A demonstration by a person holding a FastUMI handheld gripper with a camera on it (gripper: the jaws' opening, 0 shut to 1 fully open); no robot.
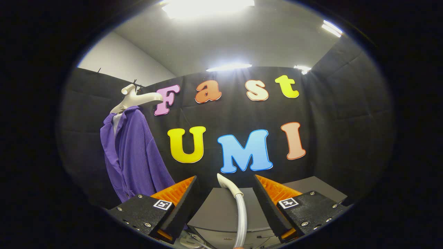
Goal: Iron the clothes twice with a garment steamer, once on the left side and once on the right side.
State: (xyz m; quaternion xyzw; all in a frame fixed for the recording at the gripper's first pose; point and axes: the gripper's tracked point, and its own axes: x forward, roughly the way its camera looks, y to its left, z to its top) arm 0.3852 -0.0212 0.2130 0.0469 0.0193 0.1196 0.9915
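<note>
Fingers (174, 193) of the gripper (225, 204) stand wide apart at the near end of the scene, with nothing pressed between them. In the gap, closer to the right finger than the left but touching neither, a pale ribbed hose (241, 214) rises from below and ends in a curved pale tip (225, 181) that bends away toward the left. This is likely the garment steamer's hose and handle end, though its head cannot be made out clearly. Its long axis runs almost straight up between the fingers, so a grasp looks like a matter of closing across it.

Just beyond sits a grey flat-topped unit (225, 207), perhaps the steamer's base or a table edge; which one cannot be told.

Farther off, ahead and well to the left of the left finger, a purple garment (133, 155) hangs on a pale hanger (138, 100) against the booth's dark wall. It hangs vertically, turned partly side-on.

Judging by this layout, no ironing pass has begun: the steamer must first be gripped, then carried up and leftward to the garment.
</note>
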